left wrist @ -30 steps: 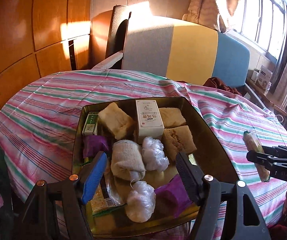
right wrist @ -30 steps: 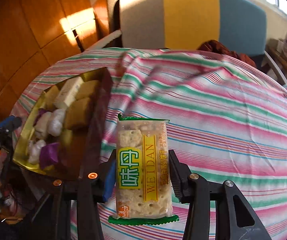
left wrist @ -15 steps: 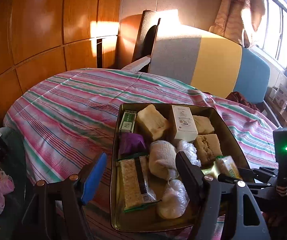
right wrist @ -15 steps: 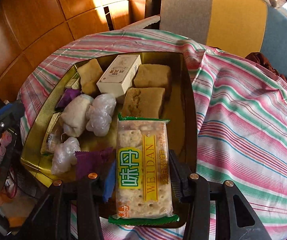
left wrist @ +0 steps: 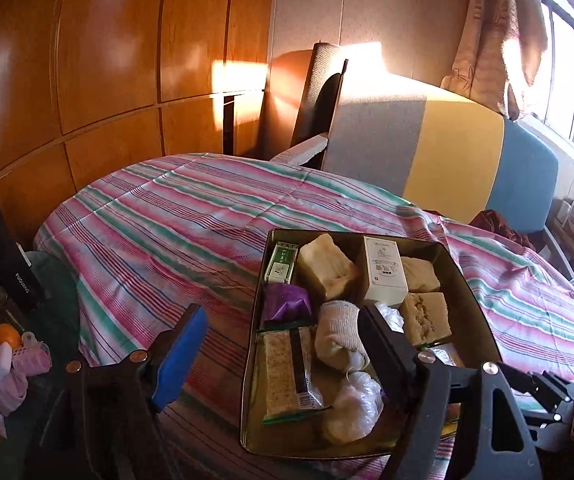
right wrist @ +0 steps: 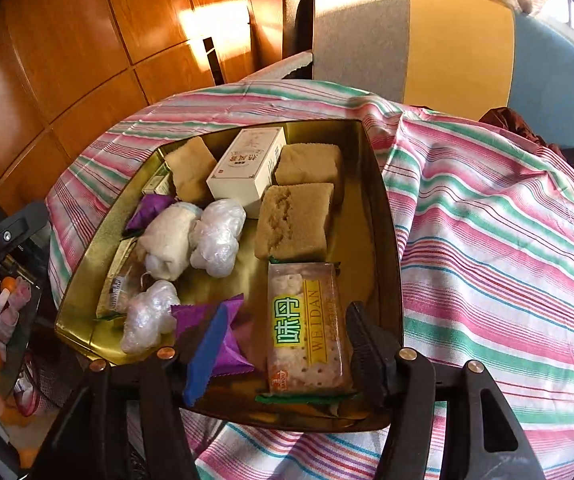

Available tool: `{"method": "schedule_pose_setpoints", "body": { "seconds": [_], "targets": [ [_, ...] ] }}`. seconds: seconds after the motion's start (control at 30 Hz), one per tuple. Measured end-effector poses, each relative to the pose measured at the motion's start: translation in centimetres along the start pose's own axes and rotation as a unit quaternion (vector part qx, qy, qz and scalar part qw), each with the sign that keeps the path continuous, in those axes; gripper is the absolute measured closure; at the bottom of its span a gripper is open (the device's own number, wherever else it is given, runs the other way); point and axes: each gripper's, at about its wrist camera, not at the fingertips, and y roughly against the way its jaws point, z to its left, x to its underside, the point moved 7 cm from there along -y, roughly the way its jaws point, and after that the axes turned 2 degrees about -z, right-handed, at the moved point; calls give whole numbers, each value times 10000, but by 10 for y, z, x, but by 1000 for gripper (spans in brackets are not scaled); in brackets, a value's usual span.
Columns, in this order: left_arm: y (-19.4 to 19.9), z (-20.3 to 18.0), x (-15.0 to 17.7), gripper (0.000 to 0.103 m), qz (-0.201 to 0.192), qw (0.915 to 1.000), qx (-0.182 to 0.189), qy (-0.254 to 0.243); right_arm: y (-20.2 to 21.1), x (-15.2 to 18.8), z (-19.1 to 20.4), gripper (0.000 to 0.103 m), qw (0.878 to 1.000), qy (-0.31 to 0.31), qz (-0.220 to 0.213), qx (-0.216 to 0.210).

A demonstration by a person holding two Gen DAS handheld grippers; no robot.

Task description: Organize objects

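1. The right gripper (right wrist: pixel 283 348) is seen spread at the bottom of the right wrist view, its fingers apart from the clear-wrapped cracker packet with green and yellow label (right wrist: pixel 307 330) lying between them.
2. The packet is laid in the lower right part of the gold rectangular metal tin (right wrist: pixel 383 216), just below a brown sponge cake block (right wrist: pixel 295 222).
3. The left gripper (left wrist: pixel 283 354) is held spread and empty, low in the left wrist view, over the tin's left edge.
4. The tin is set on the desk covered with a pink, green and white striped cloth (right wrist: pixel 487 216).

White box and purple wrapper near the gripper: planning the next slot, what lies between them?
In the right wrist view, two clear plastic bundles and a white cloth roll lie between the white box and purple wrapper.
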Motion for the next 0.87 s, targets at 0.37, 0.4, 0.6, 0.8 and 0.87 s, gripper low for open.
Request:
{"method": "schedule_pose_setpoints", "body": {
  "seconds": [0.37,0.4,0.6,0.8,0.87],
  "targets": [
    [0,-4,17,47,219,9997,124,12,27,26,15,39,9993,-157,-319,-100],
    [0,-5,18,47,206,9997,89,-60,27,28,15,39,9993,-173,-318,-104],
    [2,-9,22,50,158,9996,78,-219,28,33,15,38,9993,-158,-323,-90],
    [6,-7,17,55,-48,9996,30,-282,30,31,14,38,9992,-128,-373,-49],
    [5,-7,17,55,-1,9996,20,-281,30,30,14,38,9992,-120,-391,-27]
  ]
}}
